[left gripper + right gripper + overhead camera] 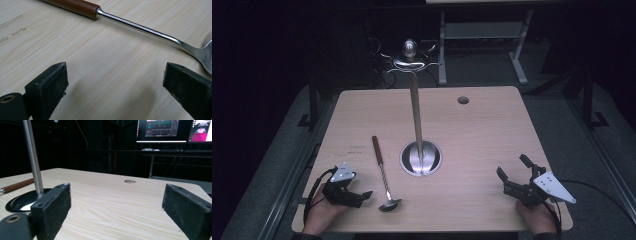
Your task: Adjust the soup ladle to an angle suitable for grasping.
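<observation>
The left gripper has its jaws spread, with nothing between them; the ladle lies just beside it on the table, its bowl cut off in the left gripper view. The right gripper is also spread and empty. Farther off stands the metal stand. Faint marks on the wood cannot be read

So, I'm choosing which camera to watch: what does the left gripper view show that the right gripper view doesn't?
Left gripper view alone: the ladle's steel shaft running into the edge of its bowl, close ahead of the left gripper, whose jaws stand open with nothing between them.

Right gripper view alone: the metal stand rising from its round base, the table's round hole and the monitors; the right gripper is open.

Both: the wooden table and the ladle's brown handle.
</observation>
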